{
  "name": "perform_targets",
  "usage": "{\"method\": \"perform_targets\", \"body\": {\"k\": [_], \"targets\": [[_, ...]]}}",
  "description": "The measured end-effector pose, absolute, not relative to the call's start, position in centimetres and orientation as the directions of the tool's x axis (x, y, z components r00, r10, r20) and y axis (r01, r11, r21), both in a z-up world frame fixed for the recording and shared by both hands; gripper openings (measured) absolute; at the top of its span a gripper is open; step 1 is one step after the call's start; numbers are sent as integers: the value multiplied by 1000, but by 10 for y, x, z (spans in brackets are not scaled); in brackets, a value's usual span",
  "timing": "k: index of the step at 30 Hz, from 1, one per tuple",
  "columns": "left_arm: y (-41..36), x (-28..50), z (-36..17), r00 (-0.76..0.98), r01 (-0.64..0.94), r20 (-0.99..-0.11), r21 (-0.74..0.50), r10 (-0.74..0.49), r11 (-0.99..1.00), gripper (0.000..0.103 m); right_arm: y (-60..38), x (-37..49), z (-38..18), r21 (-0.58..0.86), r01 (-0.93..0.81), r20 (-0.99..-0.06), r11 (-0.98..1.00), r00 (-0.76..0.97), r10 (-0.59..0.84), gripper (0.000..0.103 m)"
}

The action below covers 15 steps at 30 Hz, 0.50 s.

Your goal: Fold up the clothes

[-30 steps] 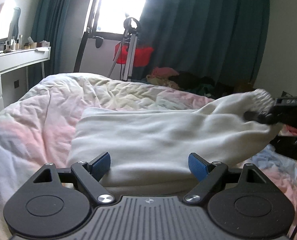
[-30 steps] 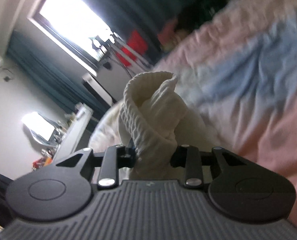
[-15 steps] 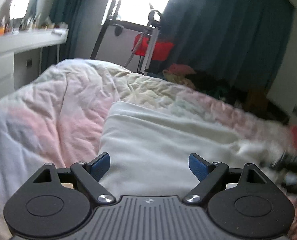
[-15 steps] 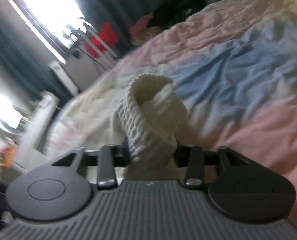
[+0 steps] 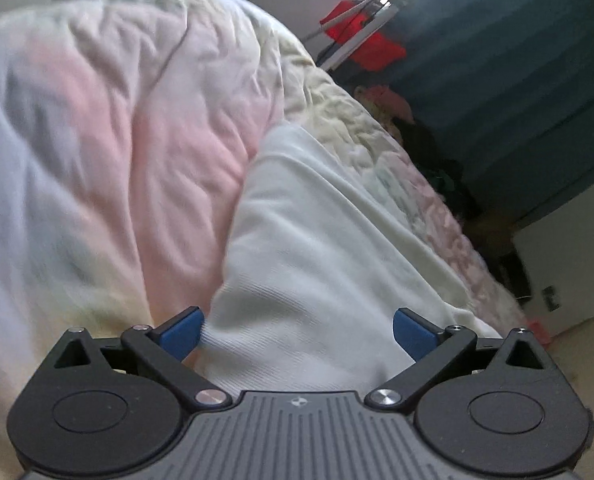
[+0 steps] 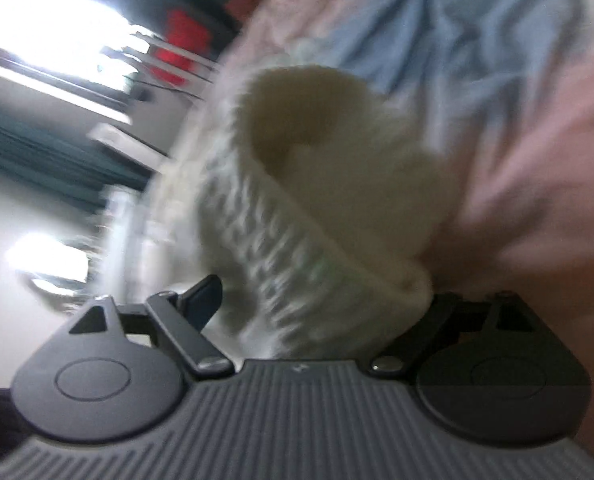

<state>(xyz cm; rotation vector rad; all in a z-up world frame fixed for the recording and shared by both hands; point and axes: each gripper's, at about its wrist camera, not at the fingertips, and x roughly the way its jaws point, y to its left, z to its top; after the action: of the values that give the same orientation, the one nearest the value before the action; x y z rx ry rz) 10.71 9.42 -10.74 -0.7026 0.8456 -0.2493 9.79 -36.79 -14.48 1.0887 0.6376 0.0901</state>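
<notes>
R gripper [image 6: 317,300] jaws opening, cream rib-knit cuff [image 6: 297,208] between them but slack, over the pastel quilted bed [image 6: 537,140]; L gripper [image 5: 297,332] jaws opening wide on nothing, above the white garment body [image 5: 317,240] (views blurred): risk: cuff snags a jaw, dragging the fold askew.

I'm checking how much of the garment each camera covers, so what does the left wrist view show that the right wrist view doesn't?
Only the left wrist view shows the flat, smooth body of the white sweater spread over the quilt, with the left claw opening and nothing pinched between its blue pads.

Only the right wrist view shows the ribbed cuff standing between the right claw's opening jaws, plus the quilt's blue patch.

Both show the quilt, a red object and dark curtains.
</notes>
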Motion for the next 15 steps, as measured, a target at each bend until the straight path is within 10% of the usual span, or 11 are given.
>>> {"method": "perform_targets", "body": {"k": [7, 10, 15], "targets": [[99, 116, -126, 613, -94, -610, -688, -502, 720, 103, -364, 96, -139, 844, 186, -415, 503, 820, 394, 90], [96, 118, -128, 605, -84, -606, -694, -516, 716, 103, -360, 100, -147, 787, 266, -511, 556, 786, 348, 70], [88, 119, -131, 590, -48, -610, -680, -529, 731, 103, -353, 98, -148, 756, 297, -551, 583, 769, 324, 65]]}}
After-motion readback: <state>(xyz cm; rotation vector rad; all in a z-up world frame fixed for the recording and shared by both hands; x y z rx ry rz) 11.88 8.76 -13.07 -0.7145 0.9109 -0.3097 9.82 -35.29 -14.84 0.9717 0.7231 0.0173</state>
